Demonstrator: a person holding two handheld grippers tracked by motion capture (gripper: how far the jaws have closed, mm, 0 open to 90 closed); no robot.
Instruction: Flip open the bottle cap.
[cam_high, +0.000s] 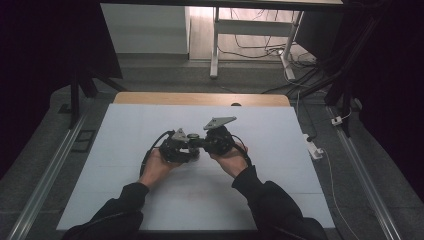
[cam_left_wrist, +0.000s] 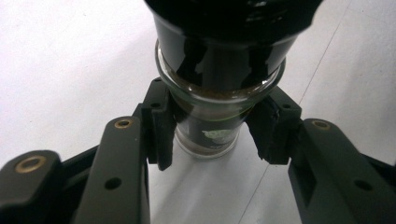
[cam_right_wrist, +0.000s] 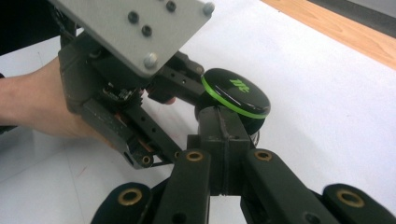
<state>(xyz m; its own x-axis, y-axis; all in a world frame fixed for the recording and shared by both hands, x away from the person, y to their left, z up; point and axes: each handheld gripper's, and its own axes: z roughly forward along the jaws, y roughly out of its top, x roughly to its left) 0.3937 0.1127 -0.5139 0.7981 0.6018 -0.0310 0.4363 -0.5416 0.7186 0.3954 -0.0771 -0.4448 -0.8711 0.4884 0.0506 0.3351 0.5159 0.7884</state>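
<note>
A small glass jar (cam_left_wrist: 210, 137) with brown contents and a black lid (cam_left_wrist: 229, 18) sits between the pads of my left gripper (cam_left_wrist: 215, 126), which is shut on its glass body. In the right gripper view the lid (cam_right_wrist: 233, 91) is black with a green ring and a green mark on top. My right gripper (cam_right_wrist: 222, 135) has its jaws drawn together at the lid's near edge, shut on it. In the high view both grippers, left (cam_high: 192, 146) and right (cam_high: 204, 142), meet tip to tip over the middle of the white table (cam_high: 150, 200). The jar itself is hidden there.
The white table top ends in a wooden strip (cam_high: 200, 98) at the far side. Beyond it are a table frame (cam_high: 215, 45) and loose cables (cam_high: 280, 50) on the floor. A power strip (cam_high: 315, 149) lies off the right edge. Metal rails (cam_high: 45, 175) run along both sides.
</note>
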